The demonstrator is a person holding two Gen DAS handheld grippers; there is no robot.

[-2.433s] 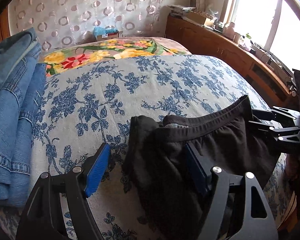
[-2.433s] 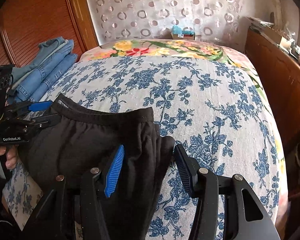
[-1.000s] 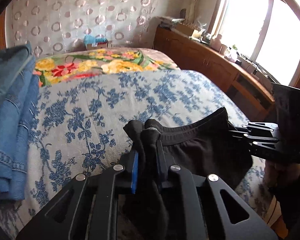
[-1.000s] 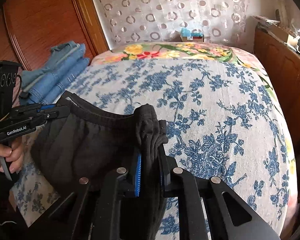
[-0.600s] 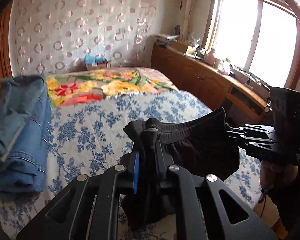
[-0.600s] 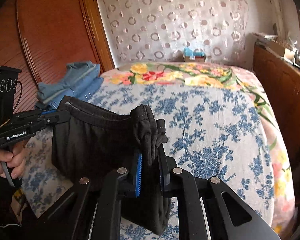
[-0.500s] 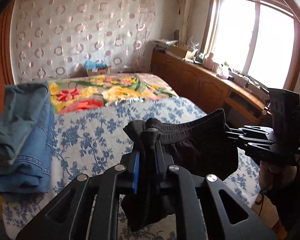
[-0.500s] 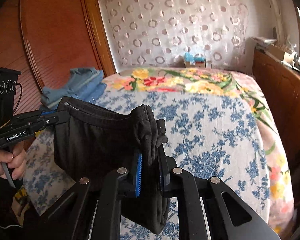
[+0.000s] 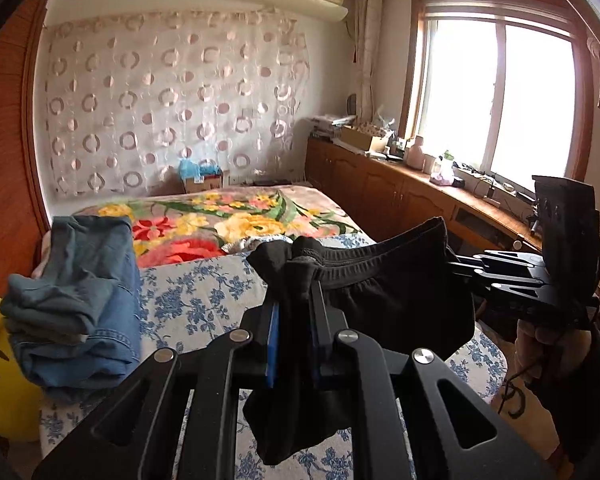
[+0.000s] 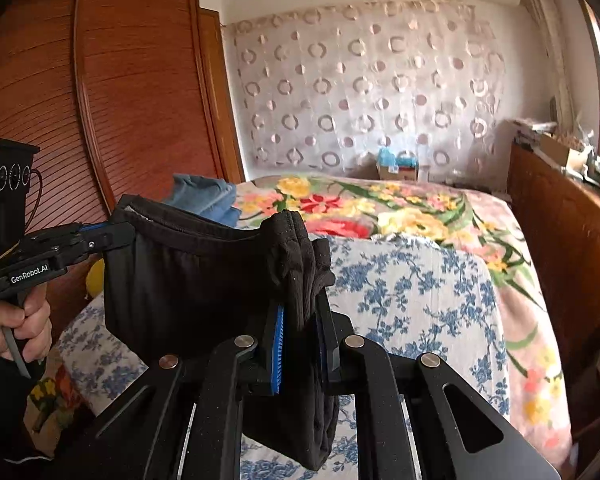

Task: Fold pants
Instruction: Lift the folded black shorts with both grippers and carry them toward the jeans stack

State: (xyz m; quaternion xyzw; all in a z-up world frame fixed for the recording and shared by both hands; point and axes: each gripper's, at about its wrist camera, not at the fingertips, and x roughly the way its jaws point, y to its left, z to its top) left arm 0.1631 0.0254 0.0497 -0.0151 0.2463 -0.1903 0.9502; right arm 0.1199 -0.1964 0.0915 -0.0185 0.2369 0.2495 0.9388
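Pair of black knit pants (image 9: 400, 300) held in the air above the bed, waistband stretched between the two tools, legs hanging below out of frame. Left gripper (image 9: 294, 320) pinched tight on one bunched waistband corner, blue pads pressed into the cloth; right gripper (image 10: 300, 336) likewise clamped on the opposite corner, cloth gathered in a wad above its jaws. A hand (image 10: 18, 328) grips the left tool's handle in the right wrist view. Below: blue-flowered white bedspread (image 9: 204, 300), with a bright floral blanket (image 10: 400, 208) toward the head. Pile of folded blue denim jeans (image 9: 84, 300) along the left edge of the bed, well apart from the pants. Step in hand, by my reading: raise and shake the garment flat before laying it down. To do it well, keep both corners level and the waistband taut so the legs hang straight and untwisted; carry forward over open bedspread, clear of the denim; lower hems first so the cloth lands smooth. Risk: bunched corners may slip if the pull turns uneven.
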